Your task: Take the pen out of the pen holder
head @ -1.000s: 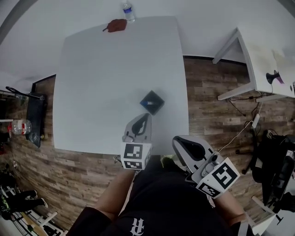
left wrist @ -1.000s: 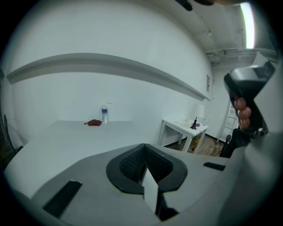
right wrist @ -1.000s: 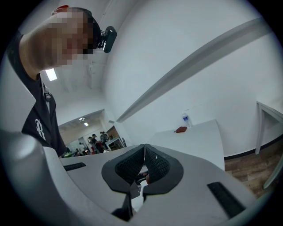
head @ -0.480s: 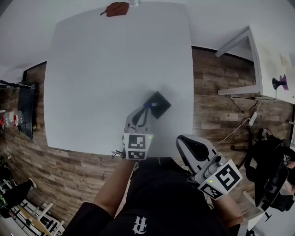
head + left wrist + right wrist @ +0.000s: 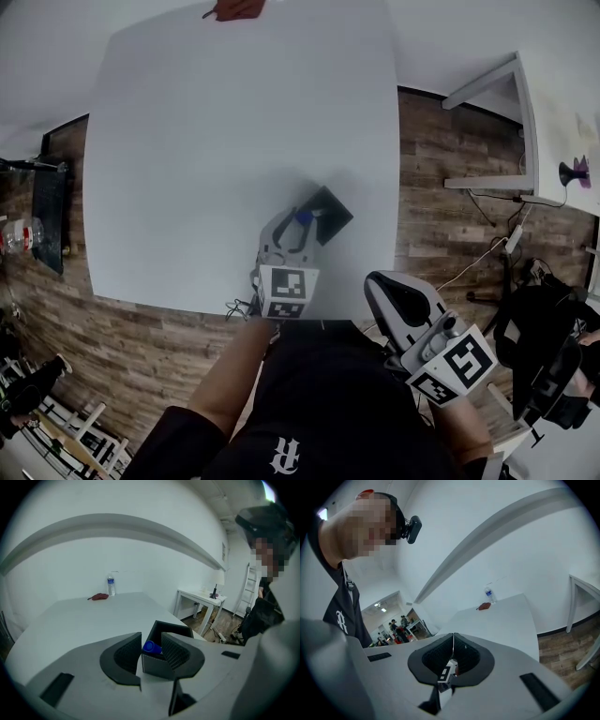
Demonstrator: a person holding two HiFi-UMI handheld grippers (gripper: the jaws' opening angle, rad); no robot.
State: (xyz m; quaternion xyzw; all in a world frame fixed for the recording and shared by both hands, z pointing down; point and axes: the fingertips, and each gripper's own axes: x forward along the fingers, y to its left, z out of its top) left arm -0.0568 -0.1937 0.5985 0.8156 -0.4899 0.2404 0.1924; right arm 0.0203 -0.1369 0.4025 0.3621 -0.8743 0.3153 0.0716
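Lowered left gripper (image 5: 151,638) has jaws opening about the pen (image 5: 150,647) (right gripper (image 5: 453,639) closed).

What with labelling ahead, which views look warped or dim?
Head view: table edges bow, light even, no glare. Left gripper view: black corners, pen holder and blue pen clear. Right gripper view: black corners too, wall line curved.

Move: left gripper (image 5: 296,228) has dropped forward up to the pen holder (image 5: 330,212) | Jaws: shut a second ago, now opening, blue pen (image 5: 150,647) top between them | View: red cloth (image 5: 236,7) now cut off at top edge
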